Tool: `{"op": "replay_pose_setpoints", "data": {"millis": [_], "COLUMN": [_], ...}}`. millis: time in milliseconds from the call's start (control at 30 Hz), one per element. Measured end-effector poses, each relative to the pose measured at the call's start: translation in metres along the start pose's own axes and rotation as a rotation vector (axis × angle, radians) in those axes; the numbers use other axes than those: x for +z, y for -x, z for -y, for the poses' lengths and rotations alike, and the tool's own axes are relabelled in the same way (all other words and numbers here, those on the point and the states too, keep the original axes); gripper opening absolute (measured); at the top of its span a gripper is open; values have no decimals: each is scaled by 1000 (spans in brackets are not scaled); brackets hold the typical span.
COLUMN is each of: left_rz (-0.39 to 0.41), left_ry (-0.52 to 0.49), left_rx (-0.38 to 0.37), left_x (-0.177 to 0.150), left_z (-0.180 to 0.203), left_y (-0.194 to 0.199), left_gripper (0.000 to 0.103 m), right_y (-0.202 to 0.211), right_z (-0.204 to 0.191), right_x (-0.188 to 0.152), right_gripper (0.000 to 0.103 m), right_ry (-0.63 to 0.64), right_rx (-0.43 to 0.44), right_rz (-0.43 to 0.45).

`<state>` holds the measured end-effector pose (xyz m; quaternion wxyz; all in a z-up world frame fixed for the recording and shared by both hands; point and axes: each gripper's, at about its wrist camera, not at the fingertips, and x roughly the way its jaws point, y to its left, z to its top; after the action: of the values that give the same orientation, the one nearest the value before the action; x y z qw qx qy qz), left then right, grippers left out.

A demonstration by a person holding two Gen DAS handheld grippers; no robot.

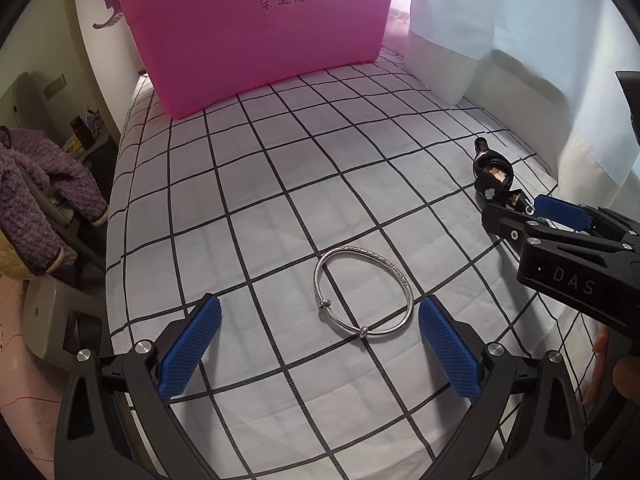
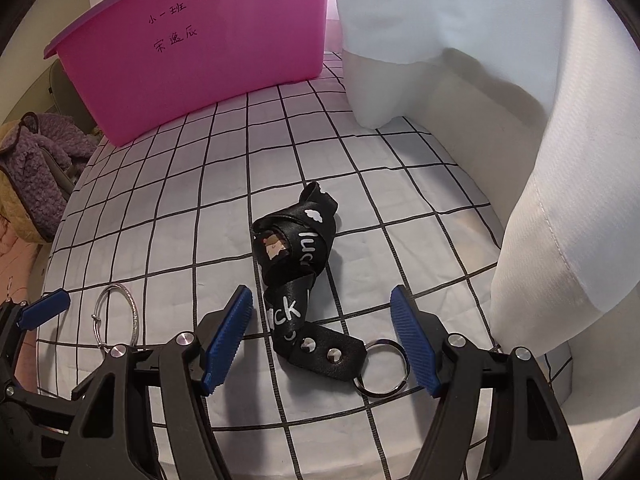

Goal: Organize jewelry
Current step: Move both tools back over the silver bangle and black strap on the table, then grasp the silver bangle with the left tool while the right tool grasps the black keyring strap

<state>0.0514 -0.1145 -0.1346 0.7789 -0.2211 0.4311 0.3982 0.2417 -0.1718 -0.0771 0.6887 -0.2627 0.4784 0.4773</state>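
A silver bangle (image 1: 364,292) lies flat on the checked cloth, between and just beyond the blue pads of my left gripper (image 1: 320,344), which is open and empty. It also shows in the right wrist view (image 2: 116,314) at the left. A black strap keychain (image 2: 300,276) with white lettering and a metal ring (image 2: 382,366) lies between the pads of my right gripper (image 2: 324,338), which is open and empty around it. The keychain (image 1: 494,176) and the right gripper (image 1: 532,210) show at the right of the left wrist view.
A pink plastic bin (image 1: 256,28) with handwritten characters stands at the back of the checked cloth (image 1: 248,208). A white curtain (image 2: 500,80) hangs along the right side. A chair with purple fleece clothing (image 1: 36,196) stands off the left edge.
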Motion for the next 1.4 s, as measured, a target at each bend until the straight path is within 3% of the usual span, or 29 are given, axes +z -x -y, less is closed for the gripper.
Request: {"op": "replay_pose_setpoints", "data": {"millis": [233,333,433,500,600,633,733,1133,1400], "left_rz": [18,32,43,51,62,64,73,92,132], "left_ry": [10,5,-2,-6,-15,-18,-34,-34,-54], "left_rx": [5,2,-9,-13,-23,-28,-34,-71,-117], "left_x": [5,2,2,4,5,5,4,7,19], "left_z": [-3,-4,-3,-4,-6,-7,-7,-20,-25], "left_y": [-4,-1,2,3,4,4,5,26,61], "left_gripper": [97,92,80,64,50,50,50,50,50], "right_y": [-5,-4,0,1,2,2,3,30,62], "right_z": [-4,-6,-11,-18,-27,-29,-35,-18,-19], "right_x": [-2,-5,-8,-8,-9,-10,-11,-17,-26], "right_gripper": [68,67,56,48,30,22,14,8,8], "right_ry": [14,17,36,53,79,87,92,-132,-199], "right_rx": [-7,-7,2,4,12,10,11,136,126], "right_rz": [28,38,50,56,64,66,69,104,124]}}
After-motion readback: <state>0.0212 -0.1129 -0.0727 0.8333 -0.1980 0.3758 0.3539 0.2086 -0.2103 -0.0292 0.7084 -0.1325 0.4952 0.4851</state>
